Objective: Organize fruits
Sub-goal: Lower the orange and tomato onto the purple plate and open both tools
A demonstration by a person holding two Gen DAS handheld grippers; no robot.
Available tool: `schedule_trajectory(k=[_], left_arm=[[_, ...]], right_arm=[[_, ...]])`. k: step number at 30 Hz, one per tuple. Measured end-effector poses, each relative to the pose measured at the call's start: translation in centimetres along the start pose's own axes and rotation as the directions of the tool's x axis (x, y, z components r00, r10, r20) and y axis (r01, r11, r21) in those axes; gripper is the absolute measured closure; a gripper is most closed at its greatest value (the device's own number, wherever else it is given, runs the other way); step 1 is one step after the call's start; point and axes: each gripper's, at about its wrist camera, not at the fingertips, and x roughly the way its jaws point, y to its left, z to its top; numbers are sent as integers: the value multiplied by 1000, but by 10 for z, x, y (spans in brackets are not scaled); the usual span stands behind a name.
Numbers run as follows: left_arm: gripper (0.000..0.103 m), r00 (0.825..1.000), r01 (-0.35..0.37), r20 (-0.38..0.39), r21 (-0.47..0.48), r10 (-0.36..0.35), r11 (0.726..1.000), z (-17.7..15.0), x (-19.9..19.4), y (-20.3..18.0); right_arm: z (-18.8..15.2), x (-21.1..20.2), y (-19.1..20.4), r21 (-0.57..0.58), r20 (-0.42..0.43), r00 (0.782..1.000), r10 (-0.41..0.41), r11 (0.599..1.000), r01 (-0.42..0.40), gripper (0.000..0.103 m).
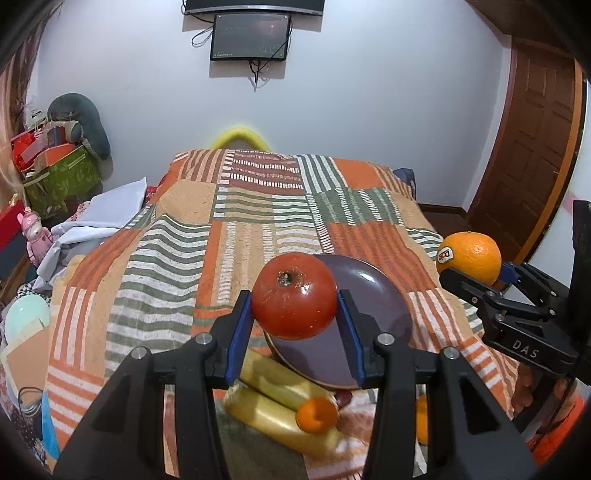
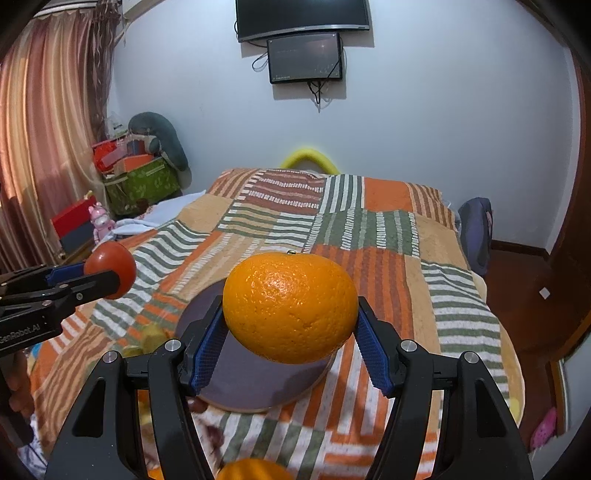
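My left gripper (image 1: 294,306) is shut on a red tomato (image 1: 294,295) and holds it above a dark purple plate (image 1: 373,291) on the bed. My right gripper (image 2: 290,325) is shut on a large orange (image 2: 290,307) above the same plate (image 2: 243,384). The orange (image 1: 469,257) with a sticker shows at the right of the left wrist view. The tomato (image 2: 110,268) shows at the left of the right wrist view. Bananas (image 1: 273,402) and a small orange (image 1: 317,414) lie on the bed in front of the plate.
The bed carries a striped orange, green and brown blanket (image 1: 258,221). Boxes and bags (image 1: 55,162) are piled at the left wall. A wooden door (image 1: 532,147) is at the right. Screens (image 1: 251,35) hang on the far wall.
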Motion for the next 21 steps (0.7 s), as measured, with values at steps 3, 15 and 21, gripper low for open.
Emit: schedule_trajectory(k=[3,15,21], left_arm=[[58,1000,-5,-16,7,5,1000,3,18,3],[58,996,15,-90,16,-14,1000,11,82,7],[58,992,2,-129,52,5,999,12,110,4]], right_arm=[[3,15,-2,-10,-16,1000,-3,1000,2,40],[6,74,-7,-43,-96,995,-3,999,-1,40],[5,99,-12,-51,-149,989,20,998,-28,40]])
